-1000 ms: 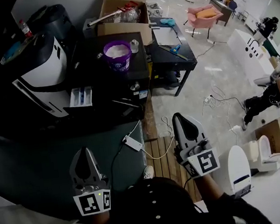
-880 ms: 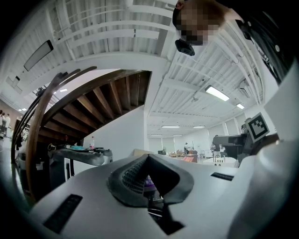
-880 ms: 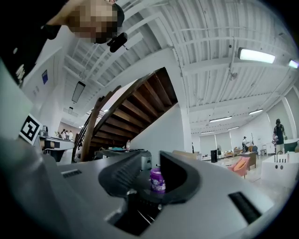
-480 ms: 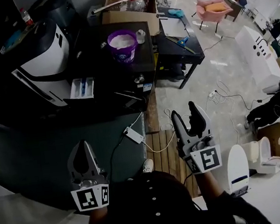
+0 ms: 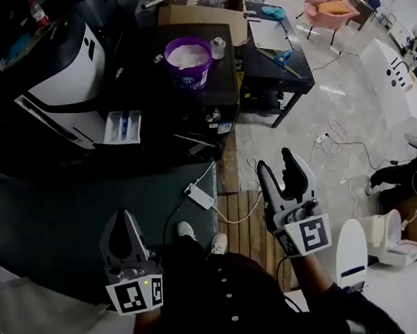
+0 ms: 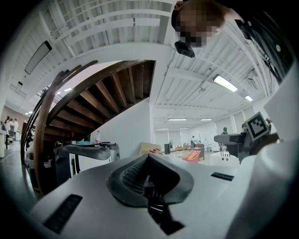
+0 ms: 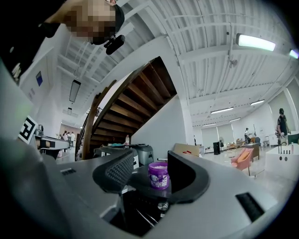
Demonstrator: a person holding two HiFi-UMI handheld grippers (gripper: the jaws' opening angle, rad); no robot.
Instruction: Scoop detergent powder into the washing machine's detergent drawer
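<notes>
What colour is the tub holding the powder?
The tub is purple; it shows best in the head view.

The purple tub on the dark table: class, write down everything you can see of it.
The purple tub is round, plastic-looking and lidless, filled nearly to the rim with white powder. A pale label shows on its side. It stands upright on the dark table, right of the white washing machine, with a small pale container close beside it; whether they touch is unclear. Nothing else is seen touching it, and no scoop shows in it.
</notes>
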